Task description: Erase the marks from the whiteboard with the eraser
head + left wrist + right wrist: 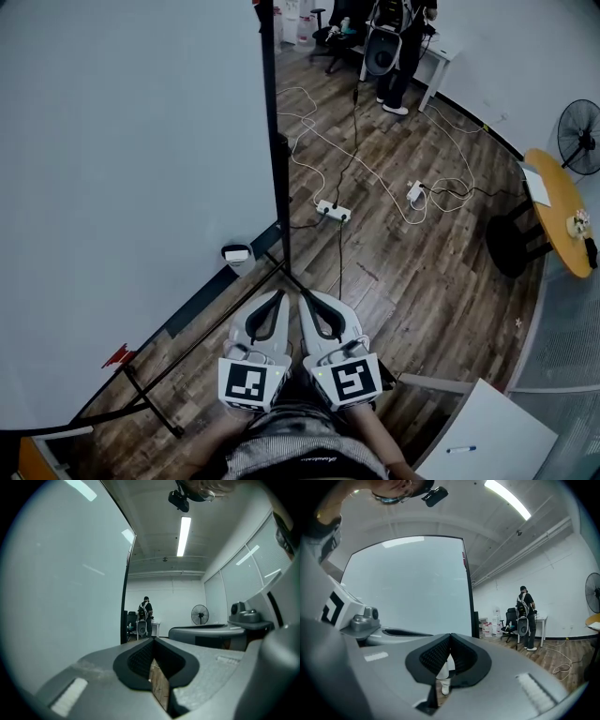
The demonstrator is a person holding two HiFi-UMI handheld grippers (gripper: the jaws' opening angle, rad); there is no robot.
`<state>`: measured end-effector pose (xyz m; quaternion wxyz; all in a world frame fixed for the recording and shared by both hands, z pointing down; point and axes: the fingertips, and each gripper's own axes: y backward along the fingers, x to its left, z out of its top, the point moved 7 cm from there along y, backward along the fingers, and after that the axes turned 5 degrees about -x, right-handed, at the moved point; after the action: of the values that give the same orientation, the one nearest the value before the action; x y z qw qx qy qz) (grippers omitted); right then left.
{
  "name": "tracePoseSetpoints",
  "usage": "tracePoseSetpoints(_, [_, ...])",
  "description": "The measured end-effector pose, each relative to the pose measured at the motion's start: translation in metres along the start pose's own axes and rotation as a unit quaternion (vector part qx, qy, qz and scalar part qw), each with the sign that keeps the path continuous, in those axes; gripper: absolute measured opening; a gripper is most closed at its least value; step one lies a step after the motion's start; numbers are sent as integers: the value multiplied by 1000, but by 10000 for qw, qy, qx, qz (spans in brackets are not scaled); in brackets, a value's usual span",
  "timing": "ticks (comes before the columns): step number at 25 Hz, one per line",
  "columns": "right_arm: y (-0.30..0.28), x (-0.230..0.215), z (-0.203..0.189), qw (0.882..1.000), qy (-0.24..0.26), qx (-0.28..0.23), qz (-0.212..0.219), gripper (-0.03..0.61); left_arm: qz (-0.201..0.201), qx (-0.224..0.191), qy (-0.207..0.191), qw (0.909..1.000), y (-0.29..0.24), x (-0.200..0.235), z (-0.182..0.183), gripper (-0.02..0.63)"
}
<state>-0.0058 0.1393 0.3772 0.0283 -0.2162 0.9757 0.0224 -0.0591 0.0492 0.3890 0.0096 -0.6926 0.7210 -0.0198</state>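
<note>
The whiteboard point(131, 187) stands upright at the left and fills that side of the head view; I see no marks on its face. A small white block with a dark top, which looks like the eraser point(237, 253), sits at the board's lower right edge. Both grippers are side by side low in the middle, over the wooden floor. My left gripper point(279, 293) is shut and holds nothing, its tips a little right of and below the eraser. My right gripper point(302, 296) is shut and holds nothing too. The board point(61, 597) also fills the left of the left gripper view.
White cables and a power strip point(333, 210) lie on the floor ahead. A person point(398, 56) stands by chairs and a desk at the back. A round orange table point(561, 220) and a fan point(579, 136) are at the right. The board's black stand foot point(155, 412) runs across the floor at lower left.
</note>
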Motion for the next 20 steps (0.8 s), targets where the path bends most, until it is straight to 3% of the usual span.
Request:
tracePoseSetpoints(7, [-30,-50,11,9995,57,54,301,2,197,-26,-81,9998,-56,-1,11,0])
tracePoseSetpoints(20, [-49,-113,21,9940,118,16,1083,2,1015,-118,143,9947,-107,-26,19,0])
